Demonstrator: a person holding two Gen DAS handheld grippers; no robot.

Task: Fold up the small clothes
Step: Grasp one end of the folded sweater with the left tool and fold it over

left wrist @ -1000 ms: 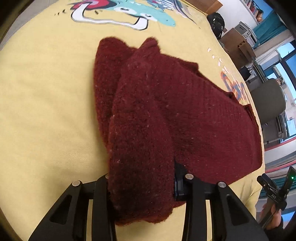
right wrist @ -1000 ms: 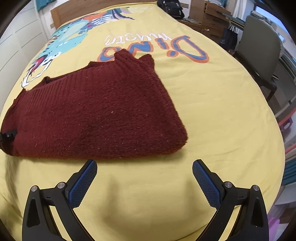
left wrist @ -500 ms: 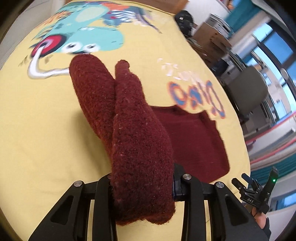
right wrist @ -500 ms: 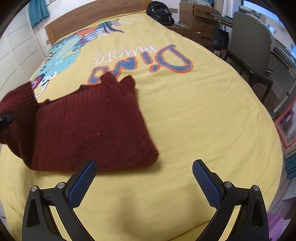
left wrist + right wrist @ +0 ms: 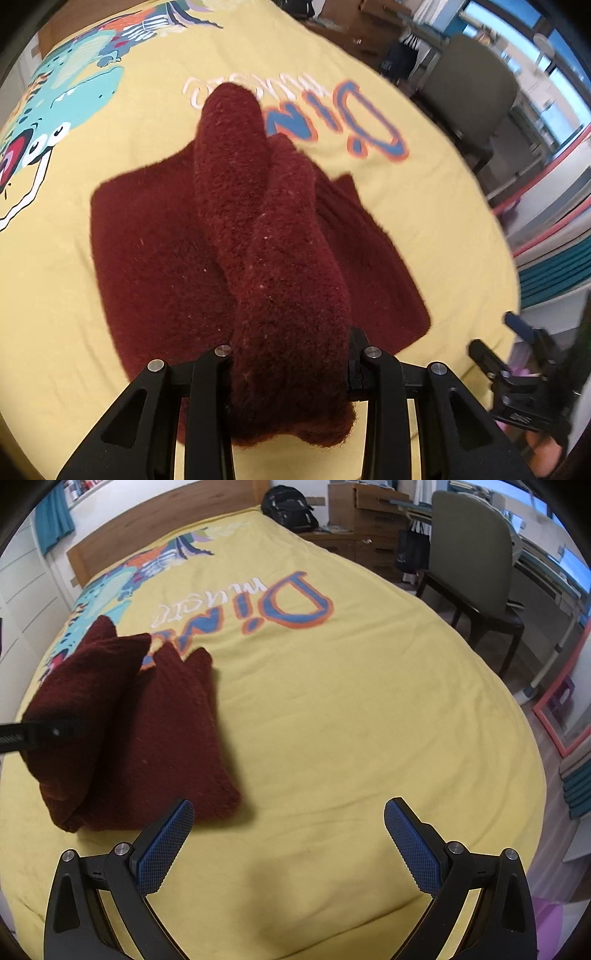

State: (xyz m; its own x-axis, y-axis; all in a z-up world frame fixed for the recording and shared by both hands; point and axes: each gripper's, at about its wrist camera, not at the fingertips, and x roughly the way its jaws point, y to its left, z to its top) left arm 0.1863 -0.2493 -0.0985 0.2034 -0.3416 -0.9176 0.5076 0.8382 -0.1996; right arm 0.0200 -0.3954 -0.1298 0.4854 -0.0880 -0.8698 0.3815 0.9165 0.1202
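Maroon sweater (image 5: pixel 258 236) fold (lifted) points away.

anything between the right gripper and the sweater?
Nothing. In the right wrist view only bare yellow bedspread separates the open right gripper from the maroon sweater; its left fingertip sits just short of the hem.
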